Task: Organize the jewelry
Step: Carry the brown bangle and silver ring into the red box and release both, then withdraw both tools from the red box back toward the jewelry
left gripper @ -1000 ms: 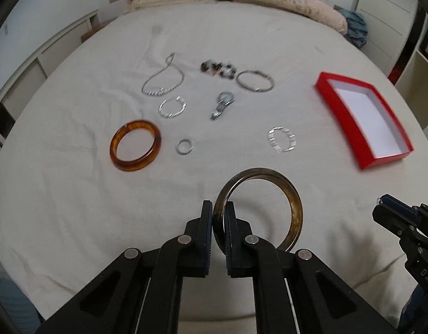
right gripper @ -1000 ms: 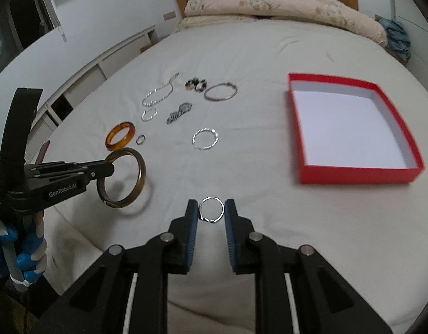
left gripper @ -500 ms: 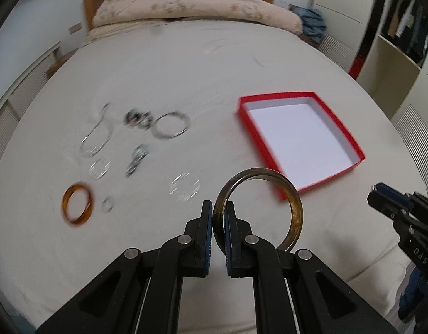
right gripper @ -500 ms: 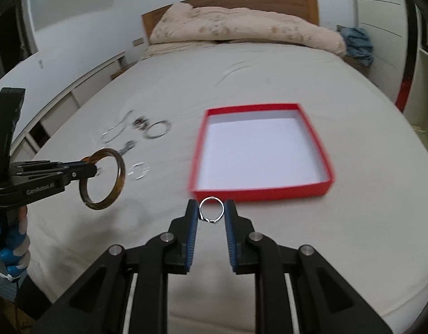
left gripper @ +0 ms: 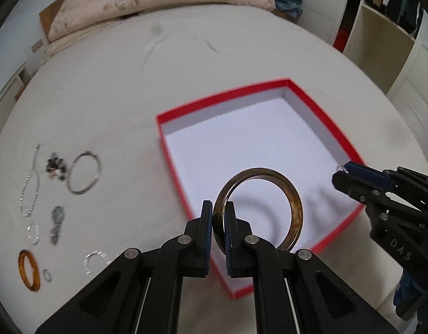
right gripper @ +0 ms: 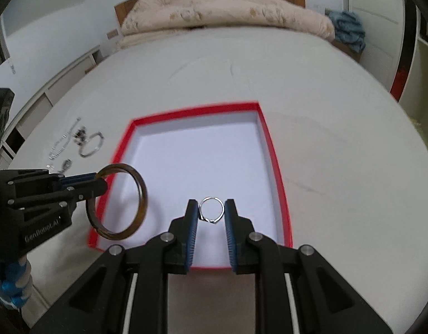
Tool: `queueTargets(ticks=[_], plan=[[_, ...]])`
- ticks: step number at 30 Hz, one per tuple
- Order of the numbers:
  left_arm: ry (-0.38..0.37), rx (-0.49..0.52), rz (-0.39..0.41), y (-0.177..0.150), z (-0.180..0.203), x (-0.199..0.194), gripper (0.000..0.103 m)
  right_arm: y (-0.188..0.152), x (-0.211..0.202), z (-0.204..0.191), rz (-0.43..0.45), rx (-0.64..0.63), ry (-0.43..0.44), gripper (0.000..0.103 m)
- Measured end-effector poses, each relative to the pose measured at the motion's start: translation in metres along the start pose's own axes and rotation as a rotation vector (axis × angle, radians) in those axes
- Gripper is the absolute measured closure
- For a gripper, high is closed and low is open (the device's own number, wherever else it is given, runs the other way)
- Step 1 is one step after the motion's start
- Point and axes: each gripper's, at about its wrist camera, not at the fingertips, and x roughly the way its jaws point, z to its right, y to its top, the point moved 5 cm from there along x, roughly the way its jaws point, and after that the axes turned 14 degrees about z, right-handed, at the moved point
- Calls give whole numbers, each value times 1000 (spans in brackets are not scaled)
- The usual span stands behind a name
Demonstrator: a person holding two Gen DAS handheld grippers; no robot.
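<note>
Over the red cardboard box [right gripper: 278,183] with its smooth white floor, your left gripper [left gripper: 218,217] clamps a glossy brown bangle [left gripper: 293,208] by its rim. Your right gripper [right gripper: 211,214] pinches a thin silver wire ring [right gripper: 211,210] between ribbed blue pads.

The right gripper [right gripper: 211,213] pinches a thin silver wire ring [right gripper: 211,209] above the shallow red cardboard box [right gripper: 278,167] with a white floor. At the box's left edge, the left gripper [right gripper: 98,179] clasps a brown translucent bangle [right gripper: 117,201].
</note>
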Motion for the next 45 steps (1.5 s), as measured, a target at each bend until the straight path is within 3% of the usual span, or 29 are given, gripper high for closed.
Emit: queueTargets(ticks=[6, 9, 13, 15, 17, 19, 27, 31, 37, 45], plan=[[21, 0, -88, -18, 1, 37, 95, -18, 31, 7, -103, -39, -24, 85], [42, 35, -77, -16, 6, 39, 95, -26, 38, 6, -141, -97, -50, 84], [42, -2, -82, -15, 3, 40, 93, -25, 38, 7, -148, -118, -46, 83], [30, -15, -78, -15, 4, 39, 93, -25, 35, 7, -154, -125, -50, 79], [21, -20, -73, -14, 3, 34, 88, -21, 30, 7, -140, -130, -53, 63], [22, -21, -53, -12, 3, 23, 80, -17, 20, 8, -114, -117, -53, 62], [58, -93, 82, -4, -25, -59, 77, 7, -49, 3, -8, -61, -88, 62], [70, -79, 83, 2, -45, -97, 77, 17, -93, -15, 43, -58, -82, 62], [166, -65, 165, -9, -97, -175, 63, 34, -161, -60, 144, -64, -45, 62], [284, -114, 269, -31, -191, -289, 63, 64, -250, -122, 299, -120, -4, 62]])
